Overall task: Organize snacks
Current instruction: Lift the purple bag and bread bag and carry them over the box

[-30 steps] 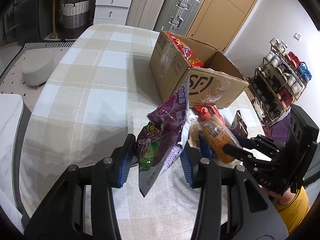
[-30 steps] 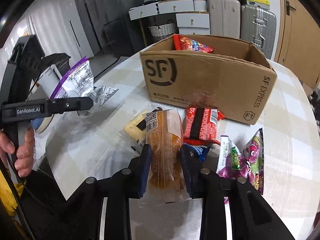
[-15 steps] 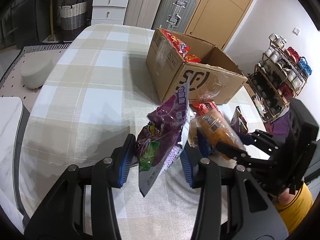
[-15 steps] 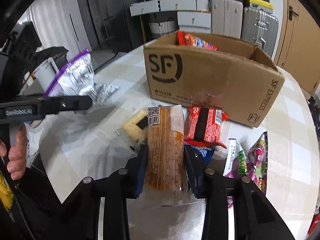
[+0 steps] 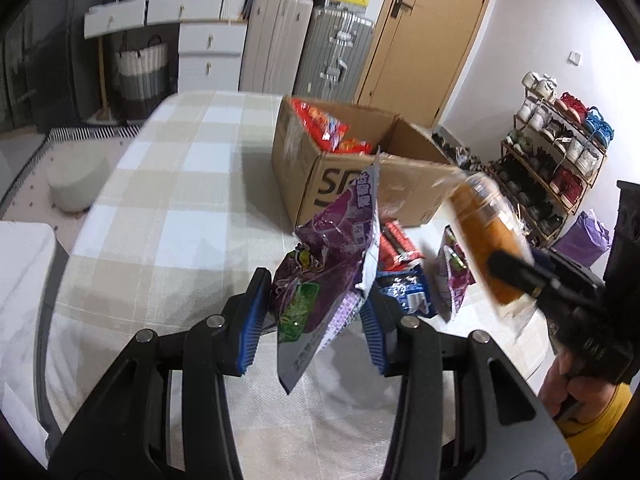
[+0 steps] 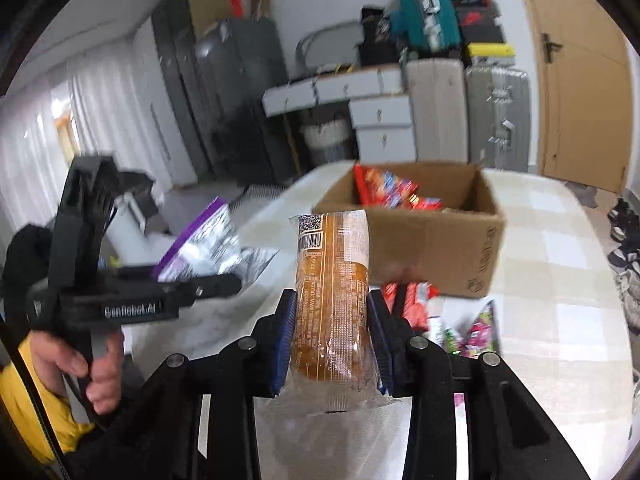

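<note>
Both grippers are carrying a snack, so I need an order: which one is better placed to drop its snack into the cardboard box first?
Probably right. The right gripper holds its orange packet lifted beside the cardboard box; the left gripper's purple bag hangs farther back.

White walls; wooden door [image 5: 424, 36]; white drawer unit [image 5: 210, 58]; upright suitcases [image 5: 308, 44]; striped basket [image 5: 142, 74]; shoe rack [image 5: 556, 148]; checked desk [image 5: 180, 184]; round stool [image 5: 76, 180].

A: The purple snack bag [image 5: 332, 256] looks like glossy foil, crinkled.
B: The bread packet [image 6: 332, 280] is clear shiny plastic; the cardboard box [image 6: 440, 248] is matt brown, and the counter [image 5: 180, 200] wears woven checked cloth.
</note>
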